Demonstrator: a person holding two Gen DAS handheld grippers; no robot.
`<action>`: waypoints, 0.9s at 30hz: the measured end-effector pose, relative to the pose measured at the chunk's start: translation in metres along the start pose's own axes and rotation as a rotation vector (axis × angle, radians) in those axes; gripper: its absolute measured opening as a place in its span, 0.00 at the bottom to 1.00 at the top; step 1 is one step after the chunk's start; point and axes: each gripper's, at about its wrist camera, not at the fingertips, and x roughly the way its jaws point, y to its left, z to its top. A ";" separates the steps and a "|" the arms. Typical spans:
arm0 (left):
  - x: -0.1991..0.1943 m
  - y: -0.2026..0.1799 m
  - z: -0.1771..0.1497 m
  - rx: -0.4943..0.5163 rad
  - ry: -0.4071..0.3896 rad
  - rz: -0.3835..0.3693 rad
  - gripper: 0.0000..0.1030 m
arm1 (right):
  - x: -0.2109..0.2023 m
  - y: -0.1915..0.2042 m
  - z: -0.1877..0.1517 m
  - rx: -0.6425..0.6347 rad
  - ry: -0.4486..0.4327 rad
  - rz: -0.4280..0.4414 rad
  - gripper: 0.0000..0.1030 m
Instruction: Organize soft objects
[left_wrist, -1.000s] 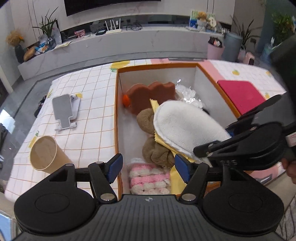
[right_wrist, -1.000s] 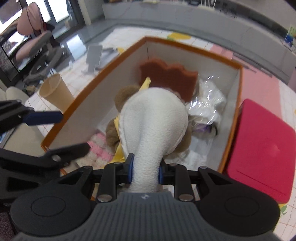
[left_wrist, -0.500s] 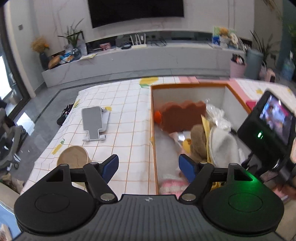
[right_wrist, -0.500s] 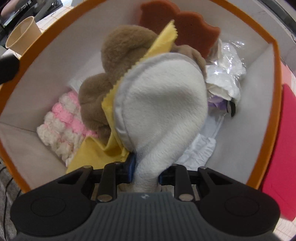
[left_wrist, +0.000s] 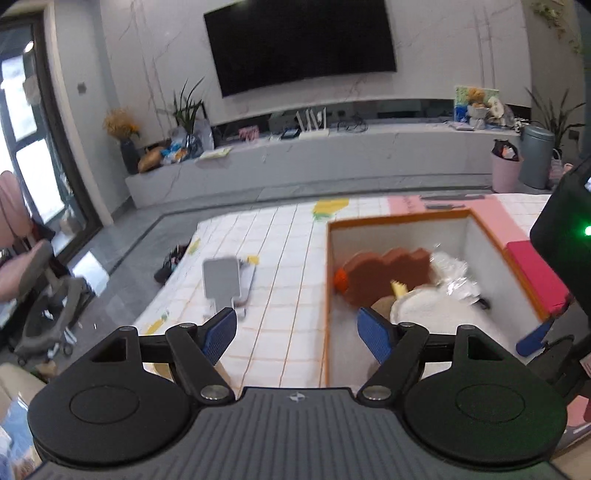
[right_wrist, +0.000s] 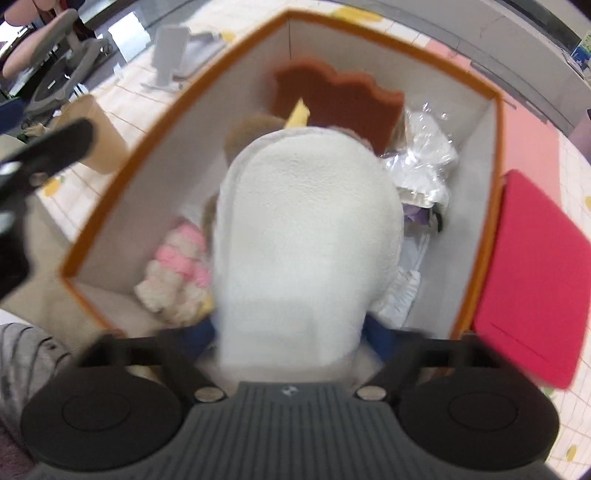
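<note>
An orange-rimmed box (left_wrist: 399, 219) (right_wrist: 177, 110) holds soft things. In it are a brown foam piece (right_wrist: 340, 96), a brown plush (right_wrist: 251, 129), a yellow cloth (right_wrist: 299, 112), a pink-and-white fluffy piece (right_wrist: 177, 266) and a clear plastic bag (right_wrist: 424, 162). A white fleece piece (right_wrist: 306, 229) (left_wrist: 428, 310) lies on top of the pile. My right gripper (right_wrist: 290, 332) points down over the box. Its jaws are opening, and the fleece's near end lies loose between the spread blue pads. My left gripper (left_wrist: 297, 328) hangs open and empty over the box's left rim.
A grey phone stand (left_wrist: 225, 280) and a paper cup (right_wrist: 99, 147) sit on the checked tablecloth left of the box. A red flat pad (right_wrist: 535, 266) lies against the box's right side. A pink office chair (left_wrist: 33, 266) stands off the table's left.
The right jaws went from pinching the white fleece to wide apart, so the fleece is let go. The left gripper rose and tipped up, bringing the TV wall into view.
</note>
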 end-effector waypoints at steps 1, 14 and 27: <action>-0.009 -0.001 0.004 -0.009 -0.020 -0.002 0.85 | -0.011 0.001 -0.005 -0.012 -0.032 -0.009 0.97; -0.130 -0.044 0.016 -0.057 -0.308 -0.056 0.89 | -0.144 -0.023 -0.137 0.179 -0.658 -0.052 0.97; -0.141 -0.127 -0.054 -0.073 -0.372 -0.207 0.89 | -0.127 -0.047 -0.265 0.269 -0.912 -0.231 0.97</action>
